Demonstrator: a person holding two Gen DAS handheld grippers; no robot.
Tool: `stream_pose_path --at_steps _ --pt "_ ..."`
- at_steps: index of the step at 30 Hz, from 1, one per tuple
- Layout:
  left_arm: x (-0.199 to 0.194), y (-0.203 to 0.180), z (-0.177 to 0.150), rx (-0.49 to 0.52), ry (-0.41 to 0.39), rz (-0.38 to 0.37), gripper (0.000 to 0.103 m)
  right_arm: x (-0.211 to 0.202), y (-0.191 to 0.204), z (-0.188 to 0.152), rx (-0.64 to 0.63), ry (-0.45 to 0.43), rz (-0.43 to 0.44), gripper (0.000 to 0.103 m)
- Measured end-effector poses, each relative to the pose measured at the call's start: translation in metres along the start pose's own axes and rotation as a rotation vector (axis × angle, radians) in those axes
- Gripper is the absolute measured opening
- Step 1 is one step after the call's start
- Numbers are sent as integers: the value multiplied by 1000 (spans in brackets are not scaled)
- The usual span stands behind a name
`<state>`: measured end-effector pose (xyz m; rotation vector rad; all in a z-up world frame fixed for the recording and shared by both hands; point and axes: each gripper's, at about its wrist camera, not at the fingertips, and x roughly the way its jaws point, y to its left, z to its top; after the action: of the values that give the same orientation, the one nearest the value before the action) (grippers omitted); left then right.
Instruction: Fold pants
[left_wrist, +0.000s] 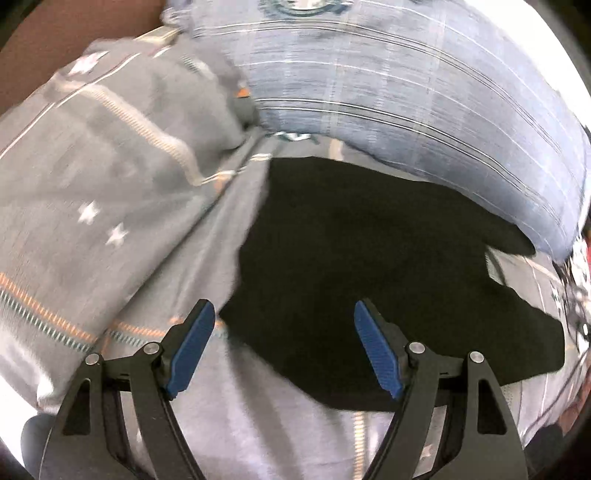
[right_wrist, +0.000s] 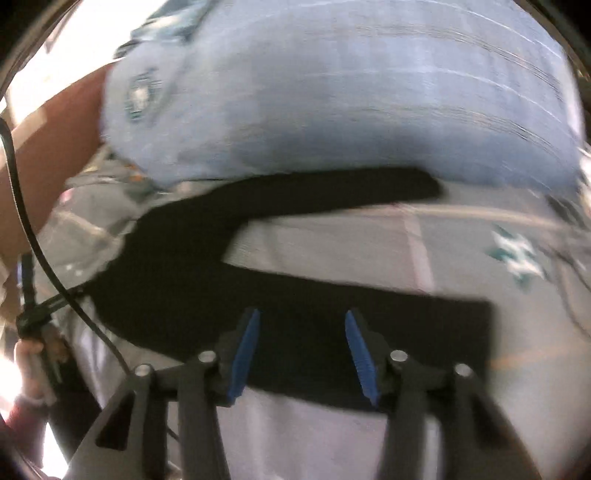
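Observation:
Black pants (left_wrist: 369, 266) lie spread on a grey patterned bed cover (left_wrist: 110, 206). In the right wrist view the pants (right_wrist: 258, 291) show two legs running to the right, the far leg (right_wrist: 332, 192) against a pillow. My left gripper (left_wrist: 284, 347) hangs open above the near left edge of the pants, nothing between its blue pads (left_wrist: 192, 350). My right gripper (right_wrist: 301, 354) is open over the near leg, blue pads (right_wrist: 245, 354) apart and nothing gripped. Both views are motion-blurred.
A large blue-grey striped pillow (left_wrist: 406, 92) lies just behind the pants, also in the right wrist view as the pillow (right_wrist: 332, 92). A bunched grey cover fold (left_wrist: 129, 110) rises at left. A black cable (right_wrist: 44, 240) and a hand (right_wrist: 29, 354) are at the left edge.

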<state>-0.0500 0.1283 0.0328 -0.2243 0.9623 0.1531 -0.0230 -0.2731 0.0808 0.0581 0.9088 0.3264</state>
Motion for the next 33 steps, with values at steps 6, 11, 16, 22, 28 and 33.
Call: stream_pose_path --at_steps 6,11,16,22,28,33 --pt "24 -23 32 85 32 -68 83 61 33 39 -132 -43 108 61" --pt "47 -34 52 127 29 -23 83 99 47 67 -173 -12 134 62" --pt "65 -36 64 137 34 -25 83 120 54 85 -216 -11 136 66" --pt "85 -43 84 245 40 -73 83 147 67 113 -356 3 154 76" --pt "123 -37 127 356 122 -238 83 190 80 142 -494 61 147 79" --pt "147 -30 157 373 153 -259 83 220 86 158 -605 92 132 79"
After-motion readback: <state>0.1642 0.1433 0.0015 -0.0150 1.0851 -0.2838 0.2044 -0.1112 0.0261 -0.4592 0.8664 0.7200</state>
